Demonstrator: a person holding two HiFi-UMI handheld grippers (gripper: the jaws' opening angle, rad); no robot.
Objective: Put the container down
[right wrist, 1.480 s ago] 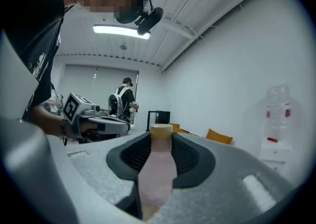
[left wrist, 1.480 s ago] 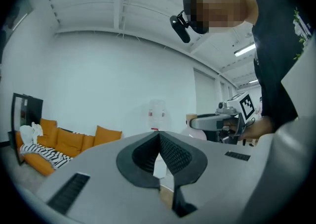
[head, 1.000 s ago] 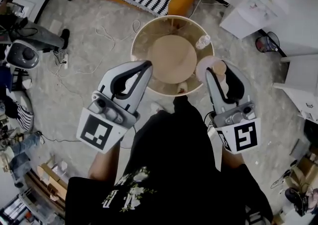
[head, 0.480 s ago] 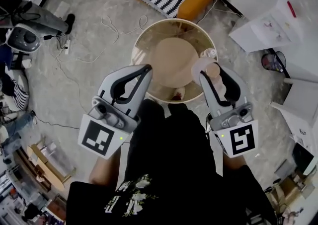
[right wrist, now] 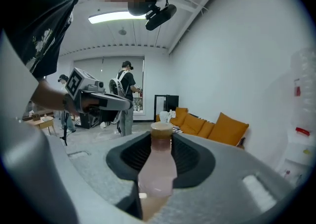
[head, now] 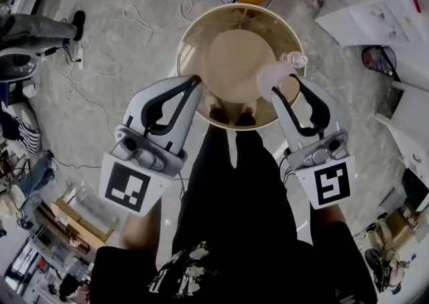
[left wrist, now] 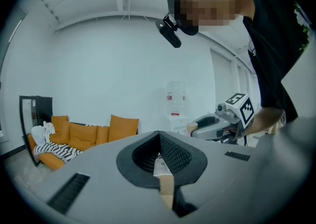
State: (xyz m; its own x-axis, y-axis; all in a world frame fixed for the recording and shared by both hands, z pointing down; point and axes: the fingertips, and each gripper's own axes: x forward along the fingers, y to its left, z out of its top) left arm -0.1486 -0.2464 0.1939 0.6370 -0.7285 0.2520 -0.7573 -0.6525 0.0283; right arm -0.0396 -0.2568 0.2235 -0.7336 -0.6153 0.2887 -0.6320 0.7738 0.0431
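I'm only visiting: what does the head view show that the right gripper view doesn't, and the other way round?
Only the head view: the round glass-topped table, seen from above, with a small clear bottle standing on it.
Only the right gripper view: people standing at the far end of the room, and the ceiling light.
Both: the pink bottle clamped in the right gripper, the left gripper alongside it, and the orange sofa.
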